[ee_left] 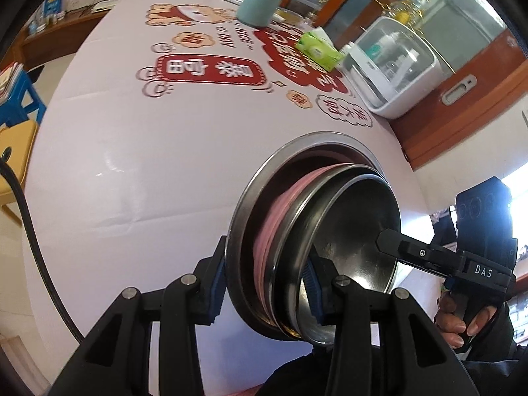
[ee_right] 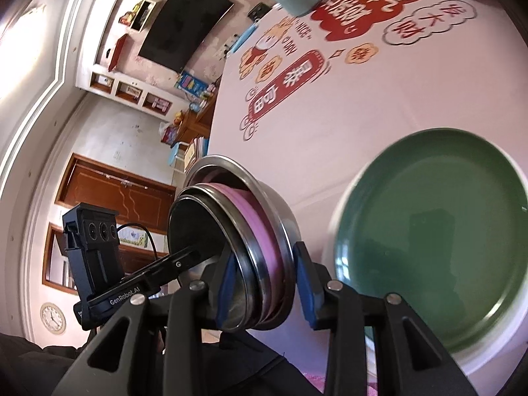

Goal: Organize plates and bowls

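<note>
Left wrist view showed the left gripper (ee_left: 267, 283) closed on one side of the stack of nested bowls (ee_left: 316, 241), steel ones with a pink bowl (ee_left: 280, 224) between. The right gripper (ee_right: 264, 283) clamped the opposite rim. The stack was tilted above the tablecloth (ee_left: 148, 165), beside the green plate (ee_right: 435, 257).

Printed tablecloth (ee_left: 132, 165) – green plate (ee_right: 439, 257), teal jar (ee_left: 259, 6), tissue box (ee_left: 318, 49), w/ white bin (ee_left: 392, 69).
</note>
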A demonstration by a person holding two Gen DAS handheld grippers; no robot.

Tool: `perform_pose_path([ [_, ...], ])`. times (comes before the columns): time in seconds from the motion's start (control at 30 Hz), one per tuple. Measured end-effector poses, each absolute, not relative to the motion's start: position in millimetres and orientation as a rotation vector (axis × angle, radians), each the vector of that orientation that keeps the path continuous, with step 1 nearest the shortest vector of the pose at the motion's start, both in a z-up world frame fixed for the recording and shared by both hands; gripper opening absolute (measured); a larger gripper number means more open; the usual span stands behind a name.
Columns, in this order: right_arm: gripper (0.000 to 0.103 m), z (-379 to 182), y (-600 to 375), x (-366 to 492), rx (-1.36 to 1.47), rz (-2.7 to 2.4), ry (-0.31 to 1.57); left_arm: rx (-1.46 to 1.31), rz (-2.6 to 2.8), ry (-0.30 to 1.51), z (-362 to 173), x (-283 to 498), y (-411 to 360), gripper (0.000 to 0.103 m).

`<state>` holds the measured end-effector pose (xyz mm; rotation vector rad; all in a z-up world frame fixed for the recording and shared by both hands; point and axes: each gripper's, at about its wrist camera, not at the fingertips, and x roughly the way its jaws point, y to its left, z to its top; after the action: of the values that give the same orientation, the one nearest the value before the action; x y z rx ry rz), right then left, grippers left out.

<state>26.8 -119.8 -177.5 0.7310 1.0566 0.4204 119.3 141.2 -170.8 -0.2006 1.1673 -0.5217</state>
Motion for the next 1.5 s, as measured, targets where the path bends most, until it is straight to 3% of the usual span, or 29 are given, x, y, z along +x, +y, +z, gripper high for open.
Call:
perform_pose_path([
  [0.8, 0.034, -187, -238, -2, 0.806, 0.255, 1.107, -0.096, -0.616, 1.313, -189, 117, -2, 0.039],
  [1.5, 0.039, -187, -255, 13, 0.736, 0.28, 1.178, -0.112, -0.512, 1.356, -201, 115, -19, 0.04],
])
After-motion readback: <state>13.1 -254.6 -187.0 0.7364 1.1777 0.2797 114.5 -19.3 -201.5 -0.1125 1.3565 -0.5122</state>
